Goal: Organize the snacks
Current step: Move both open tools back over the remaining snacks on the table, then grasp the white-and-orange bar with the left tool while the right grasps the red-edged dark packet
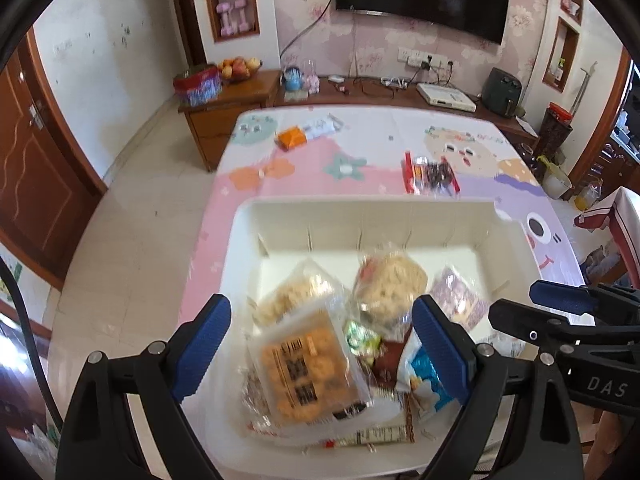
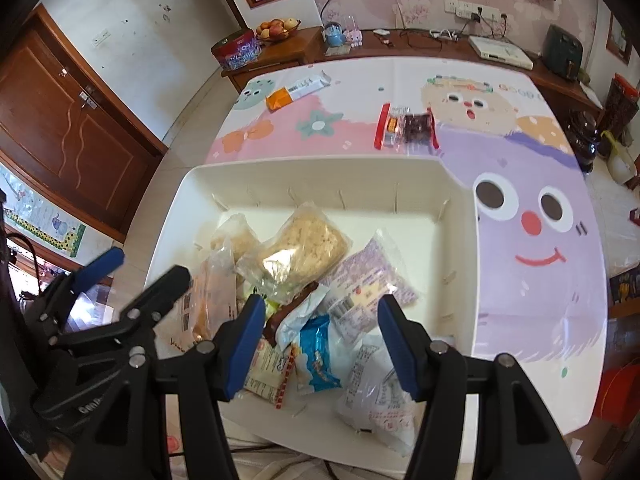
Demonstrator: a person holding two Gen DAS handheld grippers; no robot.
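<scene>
I've got both grippers hanging over the white bin [image 1: 508,240], which sits on the cartoon-print table cover [image 2: 540,300] and already holds a loose heap of packets at its near end. My left gripper [image 1: 320,344] has its jaws spread wide with nothing between them, right above the orange cracker packet [image 1: 308,376]; the picture there is smeared, so I can't read finer detail. My right gripper [image 2: 320,344] is just as wide and empty, poised over the blue-and-white packet [image 2: 318,354], with the pale rice-cake bag [image 2: 304,244] and the lilac packet [image 2: 368,276] lying further in. So I judge this as the gap between loads: most snacks are in, and 3 remain out on the cover, the red-edged clear pack [image 2: 406,128] just beyond the bin's far wall, plus the small orange packet [image 2: 279,99] and the white wrapper [image 2: 308,85] touching it near the far left corner. Next move, I reckon, is a lift clear of the rim and a reach past the far wall to the red-edged pack, jaws kept wide until they straddle it; being flat and slippery-looking, it probably wants a pinch on an edge.
</scene>
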